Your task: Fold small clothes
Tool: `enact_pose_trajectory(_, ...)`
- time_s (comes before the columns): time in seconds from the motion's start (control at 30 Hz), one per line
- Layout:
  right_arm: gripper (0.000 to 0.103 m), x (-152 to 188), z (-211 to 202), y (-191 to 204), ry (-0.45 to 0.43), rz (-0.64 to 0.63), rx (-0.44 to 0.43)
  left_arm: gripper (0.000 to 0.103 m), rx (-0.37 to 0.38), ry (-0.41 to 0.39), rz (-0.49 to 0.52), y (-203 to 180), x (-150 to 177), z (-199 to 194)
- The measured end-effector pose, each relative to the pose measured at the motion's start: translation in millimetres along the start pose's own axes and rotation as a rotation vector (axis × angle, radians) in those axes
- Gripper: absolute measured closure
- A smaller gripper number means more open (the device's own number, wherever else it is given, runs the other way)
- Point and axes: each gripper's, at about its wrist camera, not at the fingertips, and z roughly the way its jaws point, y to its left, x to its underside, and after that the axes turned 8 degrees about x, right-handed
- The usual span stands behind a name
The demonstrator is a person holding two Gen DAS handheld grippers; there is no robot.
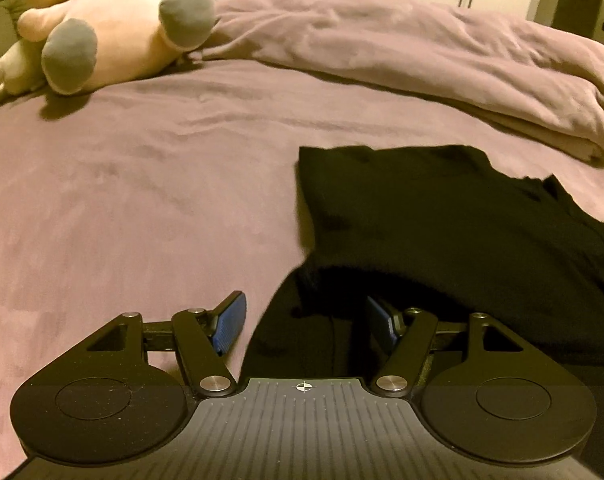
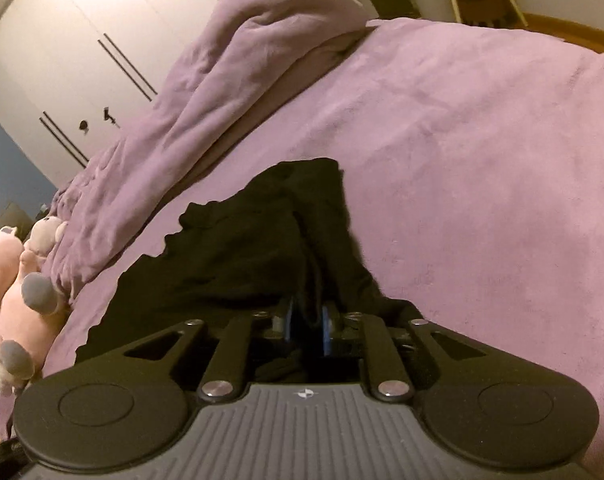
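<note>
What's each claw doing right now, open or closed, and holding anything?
Left claw: open, holding nothing, at the edge of the black garment.
Right claw: closed on a fold of the black garment.

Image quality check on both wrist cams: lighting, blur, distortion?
Left wrist view: dim warm light, yellowish cast; the black garment is crushed to near-flat black, its near edge by the open left tongs smeared; fisheye bows the bedsheet. Right wrist view: horizon tilted, purpler cast; glare on the wardrobe; fabric pinched in the right tongs shows no detail.
</note>
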Motion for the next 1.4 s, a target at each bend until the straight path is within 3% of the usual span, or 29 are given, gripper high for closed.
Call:
enact_pose_trajectory(0.1,0.085,0.2,5.0,5.8,0.005,-0.031,-0.008,0.035,-0.017,-0.004,0.005,-0.1,-6.1,10.5)
enact_pose_trajectory(0.13,0.088,-0.5,6.1,9.6,0.002,-0.057,-0.003,0.035,-0.028,-0.006,0.011,0.3,-6.4,14.0)
enact_pose_trajectory(0.17,0.098,-1.9,6.0,12.6,0.000,-0.080,0.001,0.034,-0.054,-0.006,0.019,2.3,-7.0,18.8)
enact_pose_trajectory(0.2,0.098,-3.9,7.1,14.7,-0.008,-0.095,0.009,0.033,-0.076,-0.008,0.024,4.9,-6.5,21.4)
enact_pose_trajectory(0.4,0.097,-9.8,-0.6,3.0,-0.060,-0.054,0.123,0.031,-0.039,-0.038,0.002,16.9,-5.4,1.4)
enact_pose_trajectory(0.43,0.096,-9.9,-4.1,1.9,-0.068,-0.065,0.126,0.031,-0.039,-0.054,0.008,16.8,-6.2,-5.3)
enact_pose_trajectory(0.53,0.071,-14.0,-19.5,7.6,-0.149,-0.076,0.175,0.030,-0.034,-0.120,0.030,9.8,-11.7,-22.5)
enact_pose_trajectory(0.6,0.070,-18.8,-22.6,14.3,-0.179,-0.095,0.148,0.031,-0.024,-0.141,0.040,-0.1,-17.5,-25.3)
enact_pose_trajectory(0.67,0.070,-24.2,-14.2,29.1,-0.157,-0.143,0.117,0.031,-0.013,-0.159,0.051,-9.8,-20.3,-25.4)
enact_pose_trajectory(0.8,0.070,-22.2,14.3,59.0,-0.096,-0.272,0.073,0.031,-0.061,-0.154,0.039,-13.4,-15.7,-19.1)
enact_pose_trajectory(0.9,0.077,-16.4,35.9,59.6,-0.035,-0.332,0.110,0.029,-0.094,-0.095,0.015,5.8,-7.3,-9.2)
enact_pose_trajectory(0.97,0.089,-17.0,38.1,46.7,-0.051,-0.328,0.100,0.021,-0.095,-0.057,0.010,24.3,0.2,-7.0)
enact_pose_trajectory(1.03,0.100,-23.3,36.0,33.7,-0.054,-0.308,0.080,0.020,-0.085,-0.032,0.022,37.6,7.5,-9.2)
enact_pose_trajectory(1.17,0.102,-30.3,27.6,14.9,-0.031,-0.237,0.056,0.022,-0.083,-0.025,0.064,46.6,9.0,-29.6)
enact_pose_trajectory(1.2,0.102,-29.4,25.5,15.8,-0.030,-0.234,0.063,0.022,-0.088,-0.042,0.059,45.6,7.5,-35.7)
enact_pose_trajectory(1.33,0.080,-19.6,9.0,36.3,-0.049,-0.282,0.052,0.021,-0.028,-0.138,0.125,20.2,-2.3,-50.4)
enact_pose_trajectory(1.4,0.078,-11.8,7.9,52.0,-0.044,-0.329,0.025,0.021,0.015,-0.158,0.151,3.1,-8.1,-46.5)
